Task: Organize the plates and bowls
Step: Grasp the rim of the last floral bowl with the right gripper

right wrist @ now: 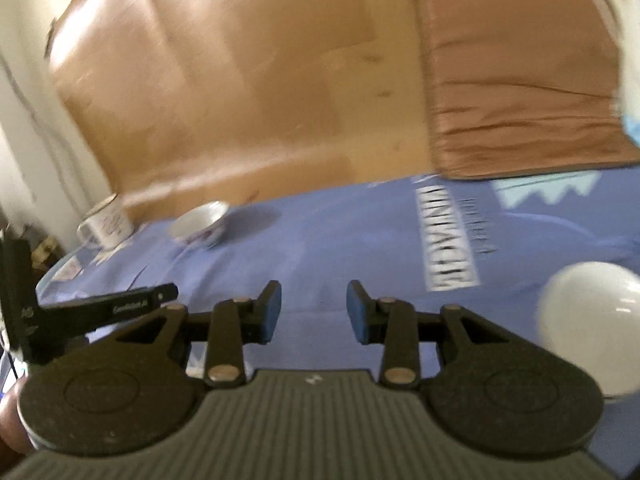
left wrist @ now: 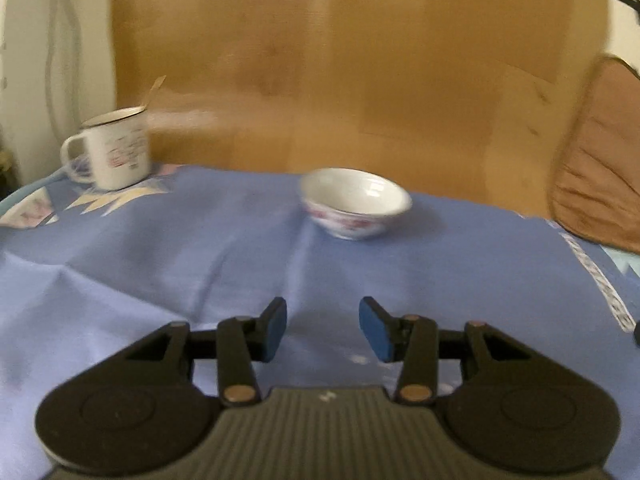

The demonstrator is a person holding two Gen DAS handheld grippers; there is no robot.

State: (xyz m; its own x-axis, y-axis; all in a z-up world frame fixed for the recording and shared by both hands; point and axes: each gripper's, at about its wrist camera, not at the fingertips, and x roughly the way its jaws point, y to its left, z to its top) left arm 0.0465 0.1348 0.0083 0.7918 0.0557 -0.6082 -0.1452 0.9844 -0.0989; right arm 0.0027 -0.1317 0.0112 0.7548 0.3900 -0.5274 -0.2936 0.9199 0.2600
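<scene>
I hold both the left gripper (left wrist: 323,328) and right gripper (right wrist: 314,312) wide apart, empty. The floral bowl (left wrist: 355,203) sits centre frame on the blue cloth (left wrist: 160,248). Risk: wrinkled cloth may let the bowl slide when pinched.

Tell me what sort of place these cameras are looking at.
Probably a room in a home, not a lab or kitchen counter. A printed blue cloth covers the surface, with an enamel mug and a floral bowl on it, a wooden board behind and a brown cushion propped beside.
</scene>
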